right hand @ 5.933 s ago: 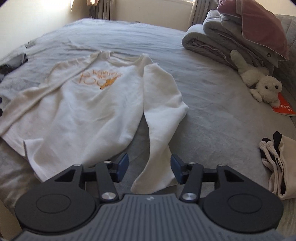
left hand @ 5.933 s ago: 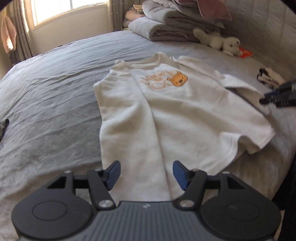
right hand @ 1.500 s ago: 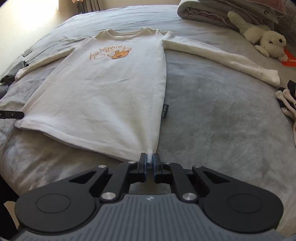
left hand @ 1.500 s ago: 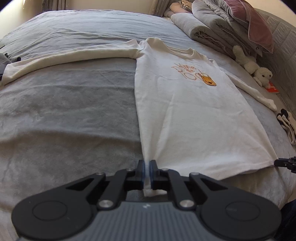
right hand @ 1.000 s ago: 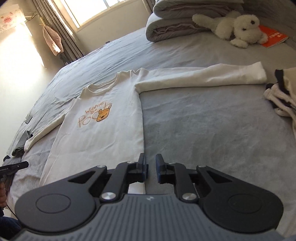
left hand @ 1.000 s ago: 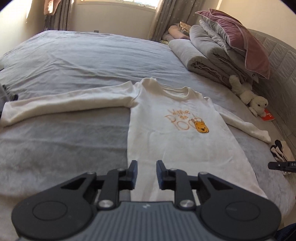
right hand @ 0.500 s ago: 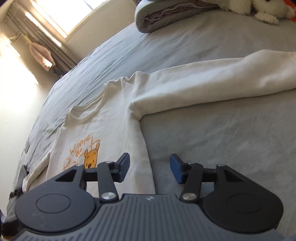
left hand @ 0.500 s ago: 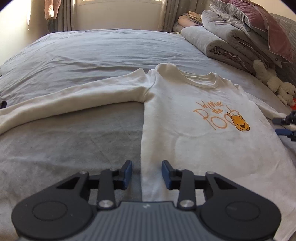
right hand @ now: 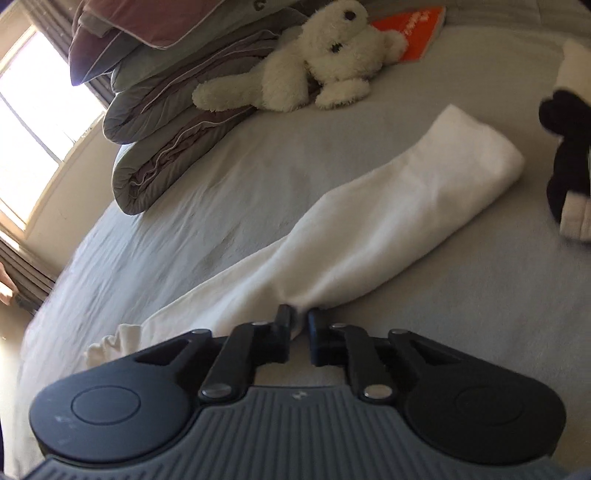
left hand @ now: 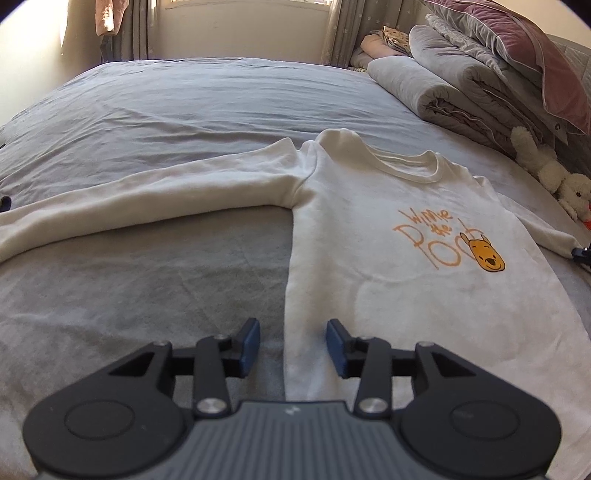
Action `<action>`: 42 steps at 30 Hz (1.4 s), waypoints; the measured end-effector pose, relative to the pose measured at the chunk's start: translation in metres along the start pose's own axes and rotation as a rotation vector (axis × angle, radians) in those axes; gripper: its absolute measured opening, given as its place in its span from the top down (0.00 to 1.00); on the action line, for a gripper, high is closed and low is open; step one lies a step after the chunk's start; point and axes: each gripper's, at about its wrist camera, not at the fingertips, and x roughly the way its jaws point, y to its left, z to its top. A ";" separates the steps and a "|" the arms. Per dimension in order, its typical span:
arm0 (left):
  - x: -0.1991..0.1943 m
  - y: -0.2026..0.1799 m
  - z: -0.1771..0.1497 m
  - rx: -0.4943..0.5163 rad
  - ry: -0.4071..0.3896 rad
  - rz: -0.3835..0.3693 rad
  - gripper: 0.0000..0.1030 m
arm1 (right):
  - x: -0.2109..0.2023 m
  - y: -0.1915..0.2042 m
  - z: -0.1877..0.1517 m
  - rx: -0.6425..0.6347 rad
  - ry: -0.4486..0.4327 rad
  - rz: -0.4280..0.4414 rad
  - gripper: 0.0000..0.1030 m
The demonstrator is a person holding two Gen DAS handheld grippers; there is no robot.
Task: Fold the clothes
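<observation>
A white long-sleeved sweatshirt (left hand: 388,258) with an orange bear print lies face up on the grey bed (left hand: 184,110), both sleeves spread out. My left gripper (left hand: 291,343) hovers low over the shirt's left side edge. Its jaws are opening, and the edge lies between the blue pads without being pressed. In the right wrist view, my right gripper (right hand: 301,321) is shut on the right sleeve (right hand: 388,221), pinching a fold of fabric partway along it. That gripper's tip (left hand: 581,253) shows at the far right of the left wrist view, at the sleeve.
Folded grey quilts (left hand: 461,85) and a mauve pillow are stacked at the headboard side. A white plush toy (right hand: 314,70) and an orange booklet (right hand: 410,26) lie beside them. A black-and-white garment (right hand: 569,155) sits near the right cuff.
My right gripper swung from the shirt's armpit out along the right sleeve and shut on it. The left gripper's jaws stand slightly wider; it has hardly moved in the last half second.
</observation>
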 end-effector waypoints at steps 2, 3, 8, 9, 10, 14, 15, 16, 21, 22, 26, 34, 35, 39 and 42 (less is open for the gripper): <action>0.000 0.000 0.000 0.004 -0.002 0.001 0.60 | -0.007 0.006 0.005 -0.053 -0.057 -0.005 0.97; 0.000 0.000 0.000 0.006 -0.002 0.001 0.60 | -0.012 0.007 0.009 -0.064 -0.087 0.012 0.97; 0.000 -0.001 -0.001 0.018 -0.004 0.007 0.60 | -0.011 0.005 0.012 -0.111 -0.099 -0.047 0.99; 0.000 -0.002 -0.001 0.024 -0.004 0.008 0.60 | -0.006 0.005 0.009 -0.139 -0.095 -0.090 1.00; 0.000 -0.002 -0.001 0.029 -0.005 0.009 0.60 | 0.000 0.006 0.005 -0.179 -0.094 -0.139 1.00; 0.000 -0.001 -0.002 0.028 -0.006 0.005 0.60 | 0.011 -0.006 0.001 -0.134 -0.055 -0.112 0.97; 0.001 0.000 -0.001 0.025 -0.004 0.003 0.60 | 0.009 -0.008 0.005 -0.092 -0.046 -0.074 0.94; 0.001 0.000 -0.001 0.022 -0.003 0.001 0.60 | 0.006 -0.011 0.010 -0.049 -0.037 -0.039 0.89; 0.001 0.001 0.001 0.014 0.007 -0.004 0.60 | -0.021 -0.008 0.040 -0.055 -0.060 -0.020 0.87; 0.002 0.001 0.002 0.014 0.009 -0.006 0.60 | -0.027 -0.004 0.047 -0.101 -0.074 -0.022 0.87; 0.003 0.003 0.003 0.013 0.012 -0.018 0.60 | -0.039 0.001 0.075 -0.266 -0.097 -0.052 0.62; 0.006 0.004 0.006 0.022 0.014 -0.026 0.59 | 0.007 -0.066 0.106 -0.226 0.004 -0.260 0.51; 0.007 0.004 0.006 0.023 0.013 -0.027 0.59 | 0.012 -0.067 0.106 -0.247 0.011 -0.265 0.51; 0.007 0.005 0.006 0.020 0.001 -0.031 0.59 | 0.028 -0.062 0.100 -0.352 0.074 -0.237 0.93; 0.007 0.007 0.007 0.005 -0.005 -0.037 0.59 | 0.013 -0.049 0.106 -0.420 -0.002 -0.224 0.93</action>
